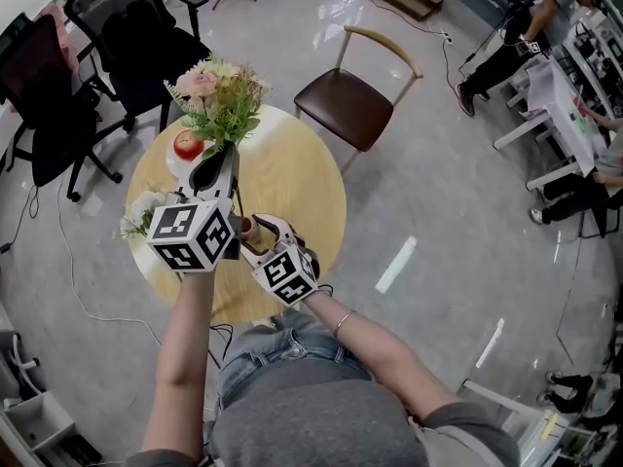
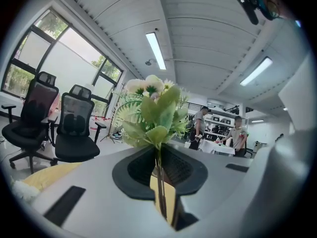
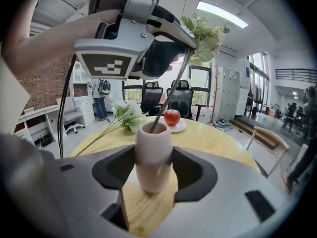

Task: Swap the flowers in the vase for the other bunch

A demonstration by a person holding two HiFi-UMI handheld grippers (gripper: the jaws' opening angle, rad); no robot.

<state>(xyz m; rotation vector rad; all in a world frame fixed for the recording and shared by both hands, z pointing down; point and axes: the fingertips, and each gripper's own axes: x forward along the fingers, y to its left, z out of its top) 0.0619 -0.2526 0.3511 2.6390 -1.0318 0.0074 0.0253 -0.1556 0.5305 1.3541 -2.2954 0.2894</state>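
My left gripper [image 1: 221,159] is shut on the stems of a pink-and-cream bunch with green leaves [image 1: 219,93], held above the round wooden table [image 1: 302,193]. Its jaws pinch the thin stems [image 2: 159,192] below the leafy heads [image 2: 153,108]. My right gripper [image 1: 257,232] is shut on a small pale vase [image 3: 153,155] that stands on the table, pads against both its sides. The held stems [image 3: 171,95] slant down from the left gripper [image 3: 133,33], and their lower ends sit in the vase's mouth. A second, white bunch [image 3: 124,114] lies flat on the table to the left [image 1: 139,212].
A red apple [image 1: 187,145] on a white plate sits at the table's far side [image 3: 172,117]. A brown-seated chair [image 1: 346,103] stands beyond the table, black office chairs [image 1: 131,27] at the far left. People work at desks at the far right [image 1: 516,47].
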